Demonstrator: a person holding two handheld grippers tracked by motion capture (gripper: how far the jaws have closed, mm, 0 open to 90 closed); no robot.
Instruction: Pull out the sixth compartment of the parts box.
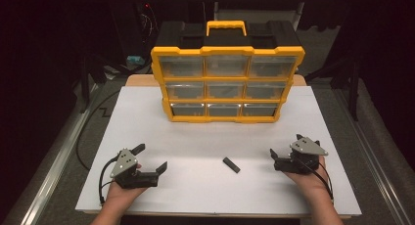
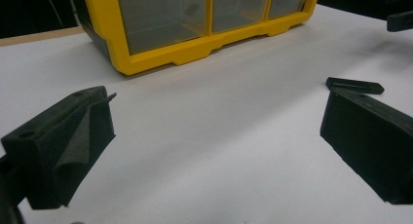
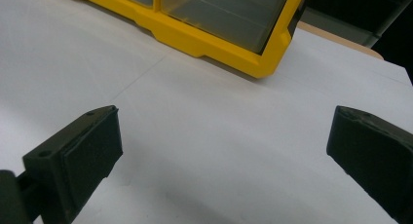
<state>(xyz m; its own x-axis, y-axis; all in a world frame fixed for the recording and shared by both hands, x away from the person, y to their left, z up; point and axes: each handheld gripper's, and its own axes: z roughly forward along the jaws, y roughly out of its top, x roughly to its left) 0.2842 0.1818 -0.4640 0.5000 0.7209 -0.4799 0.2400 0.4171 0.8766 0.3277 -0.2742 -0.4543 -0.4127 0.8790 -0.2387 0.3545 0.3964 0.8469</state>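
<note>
A white board point(image 1: 147, 117) carries a yellow organizer point(image 1: 226, 83) at its far side. In front of the organizer and well apart from it lies a small black bar point(image 1: 231, 165). The left gripper point(image 1: 150, 157) rests left of the bar and the right gripper point(image 1: 286, 146) right of it, jaws wide apart, holding nothing.
</note>
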